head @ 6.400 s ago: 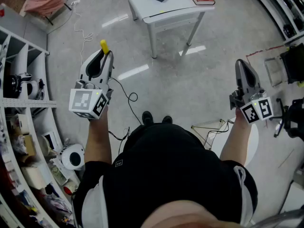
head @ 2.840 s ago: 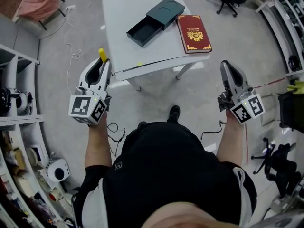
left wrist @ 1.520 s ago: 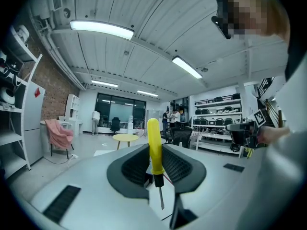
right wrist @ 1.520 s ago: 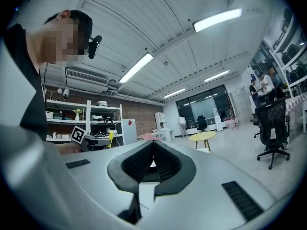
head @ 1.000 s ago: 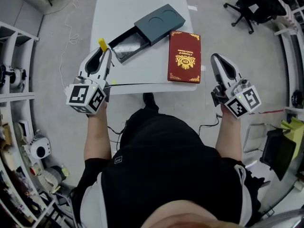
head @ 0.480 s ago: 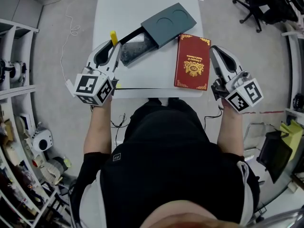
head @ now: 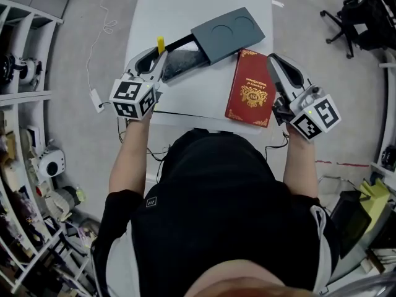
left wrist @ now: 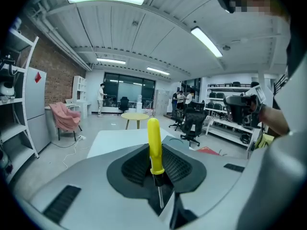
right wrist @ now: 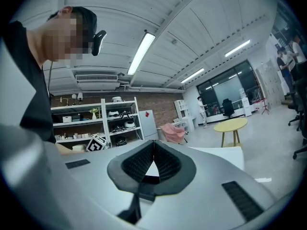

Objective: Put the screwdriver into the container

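Left gripper view: screwdriver clamped, drop into container not yet done

Left gripper [left wrist: 154, 170] has its 2 jaws closed on the screwdriver [left wrist: 153, 140]. The pads pinch the dark collar where the yellow handle meets the shaft. The handle sticks out past the tips and the thin metal shaft runs back between the pads. The grip looks centred, with the tool roughly in line with the jaws.

In the head view this gripper sits over the near-left part of the white table [head: 185, 5]. The yellow handle pokes forward just beside the left end of the container [head: 229, 33], a dark slide-out box. Its tray [head: 185, 64] is pulled out toward this gripper. The tray looks unoccupied, though its glossy inside is hard to read. As far as I can tell, the handle is beside the tray, not over it.

Right gripper [right wrist: 154, 150] has its jaws together with nothing between them. It hangs by the right edge of a red book [head: 247, 91] that lies just right of the container.

Judgement: pickup done, carry nearly done. Left to do: shift over the tray, lower, release.
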`<state>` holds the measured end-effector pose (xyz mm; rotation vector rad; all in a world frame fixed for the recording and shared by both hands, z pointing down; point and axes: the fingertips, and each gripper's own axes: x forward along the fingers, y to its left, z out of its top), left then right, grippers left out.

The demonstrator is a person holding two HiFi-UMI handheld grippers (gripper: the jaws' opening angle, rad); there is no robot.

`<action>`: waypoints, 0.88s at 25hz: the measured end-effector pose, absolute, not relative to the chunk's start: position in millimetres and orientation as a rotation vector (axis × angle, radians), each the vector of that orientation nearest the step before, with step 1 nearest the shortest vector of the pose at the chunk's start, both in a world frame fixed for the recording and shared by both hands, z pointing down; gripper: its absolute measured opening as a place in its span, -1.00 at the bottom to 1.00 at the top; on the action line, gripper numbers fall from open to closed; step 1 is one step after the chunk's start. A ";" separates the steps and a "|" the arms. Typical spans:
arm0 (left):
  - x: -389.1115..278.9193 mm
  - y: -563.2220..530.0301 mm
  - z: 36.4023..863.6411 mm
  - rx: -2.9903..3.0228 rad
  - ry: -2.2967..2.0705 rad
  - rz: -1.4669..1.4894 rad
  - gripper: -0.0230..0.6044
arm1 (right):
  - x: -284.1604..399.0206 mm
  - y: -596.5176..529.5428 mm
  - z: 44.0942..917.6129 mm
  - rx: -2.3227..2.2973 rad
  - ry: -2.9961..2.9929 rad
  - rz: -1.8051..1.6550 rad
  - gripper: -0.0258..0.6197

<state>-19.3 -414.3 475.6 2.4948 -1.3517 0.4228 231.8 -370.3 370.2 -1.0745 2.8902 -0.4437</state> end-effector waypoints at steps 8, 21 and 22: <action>-18.4 -428.1 529.5 2.418 -1.345 0.609 -0.65 | 254.5 -374.2 372.5 -1.064 2.877 -0.455 -0.83; 1.5 -440.2 606.0 2.316 -1.194 0.889 -0.65 | 275.8 -376.7 377.4 -1.095 2.868 -0.479 -0.83; 3.3 -440.8 610.5 2.307 -1.181 0.909 -0.65 | 276.9 -376.4 377.9 -1.095 2.868 -0.481 -0.83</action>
